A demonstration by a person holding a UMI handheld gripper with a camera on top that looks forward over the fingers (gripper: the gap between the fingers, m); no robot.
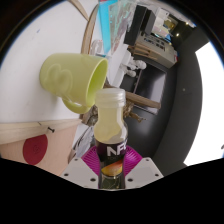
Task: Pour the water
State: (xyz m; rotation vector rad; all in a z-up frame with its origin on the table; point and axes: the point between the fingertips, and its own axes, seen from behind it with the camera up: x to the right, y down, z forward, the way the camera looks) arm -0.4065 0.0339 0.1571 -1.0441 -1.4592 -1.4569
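A bottle (pixel 112 130) with a black label and a pale, open neck is held between my gripper's (pixel 111 158) magenta pads (pixel 92 155), which press on it from both sides. The view is tilted, so the bottle leans against the scene. Its mouth sits right beside a yellow-green mug (pixel 72 78) lying toward it on the white surface (pixel 30 100), the mug's opening facing the bottle. Whether water is running I cannot tell.
A red round mark (pixel 35 149) lies on the white surface near the left finger. Beyond the mug stand a wooden chair frame (pixel 93 35), a desk with clutter (pixel 150 45) and a dark floor (pixel 185 110).
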